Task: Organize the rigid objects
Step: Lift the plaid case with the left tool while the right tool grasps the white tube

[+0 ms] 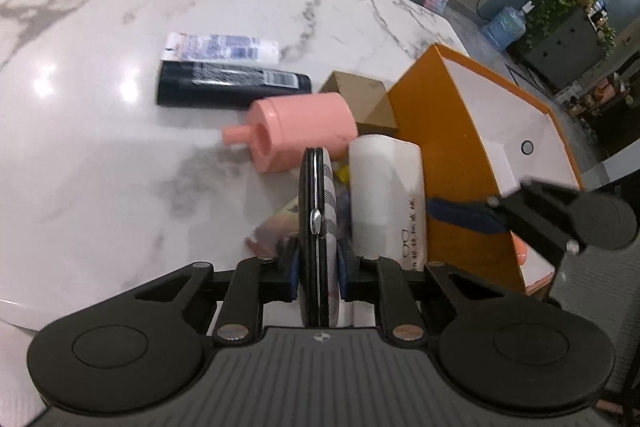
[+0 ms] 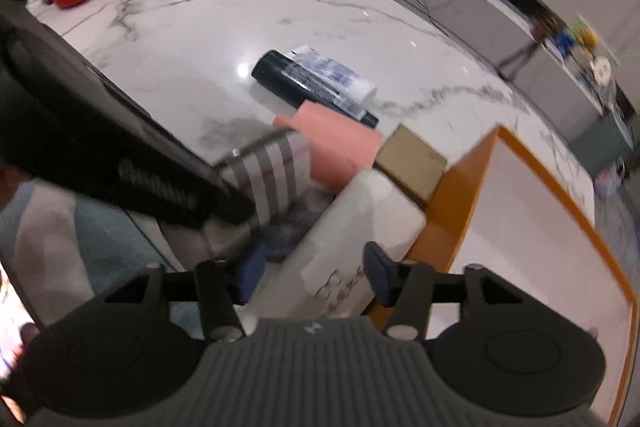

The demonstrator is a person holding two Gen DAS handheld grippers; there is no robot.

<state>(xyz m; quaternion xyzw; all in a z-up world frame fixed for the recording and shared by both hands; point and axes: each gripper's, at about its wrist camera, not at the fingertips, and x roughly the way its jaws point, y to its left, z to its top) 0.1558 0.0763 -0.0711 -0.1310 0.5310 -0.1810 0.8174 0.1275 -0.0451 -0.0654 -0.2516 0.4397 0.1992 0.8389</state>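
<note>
- Tubes: a white tube point(image 1: 222, 47) and a black tube point(image 1: 232, 85) lie side by side, touching, on the marble table point(image 1: 100, 147) at the left of the cluster. They look light and smooth, likely slippery; a grip across the middle of the body seems safest. Open marble lies all around their left and far sides.
- Pink bottle point(image 1: 296, 131) lies on its side, spout to the left, just beside the black tube. Rigid plastic, likely to roll; take it across the round body.
- Compact point(image 1: 318, 227): the left gripper point(image 1: 318, 263) has its jaws closed narrow on this thin disc, held on edge. Hard, slim, with a clasp that might pop, so a gentle squeeze is my advice.
- White case point(image 1: 386, 195) lies against the outer wall of the orange box; the right gripper point(image 2: 314, 277) straddles it, pads near its sides, but contact I cannot tell. Stiff, smooth, probably light.
- Brown box point(image 1: 360, 99) sits behind it, touching the orange wall.
- Orange box point(image 1: 440, 131): open, mostly bare inside, with stiff upright walls to clear; the table edge runs close beyond it.
</note>
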